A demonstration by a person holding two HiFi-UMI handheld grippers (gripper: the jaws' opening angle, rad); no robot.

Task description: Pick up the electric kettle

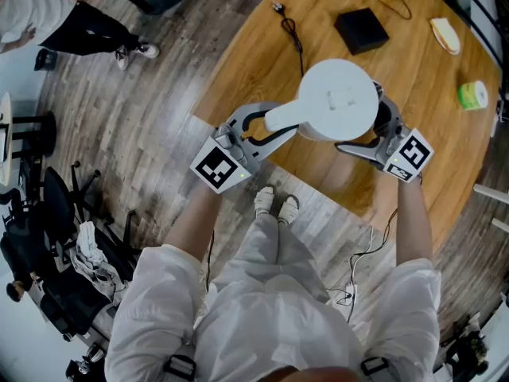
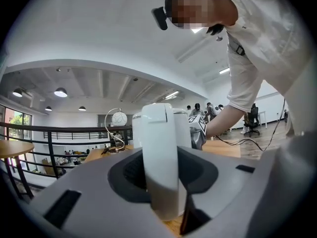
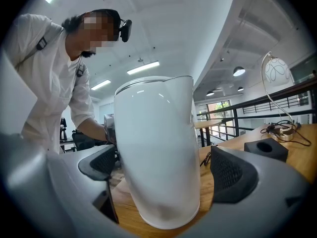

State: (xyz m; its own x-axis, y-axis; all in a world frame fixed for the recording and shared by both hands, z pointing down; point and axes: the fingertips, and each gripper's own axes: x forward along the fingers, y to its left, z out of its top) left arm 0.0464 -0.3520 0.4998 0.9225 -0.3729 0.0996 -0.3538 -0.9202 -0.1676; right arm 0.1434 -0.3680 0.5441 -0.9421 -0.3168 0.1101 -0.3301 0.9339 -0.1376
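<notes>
left tongs [image 2: 161,177]: clamped on kettle [image 1: 338,99] handle | right tongs [image 3: 166,175]: apart around body

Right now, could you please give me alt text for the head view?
Seen from above, a person holds two grippers to a white kettle on a wooden table. The left gripper grips its handle, and the right gripper's open jaws flank its body. A black box, a cable and a green roll lie beyond.
</notes>
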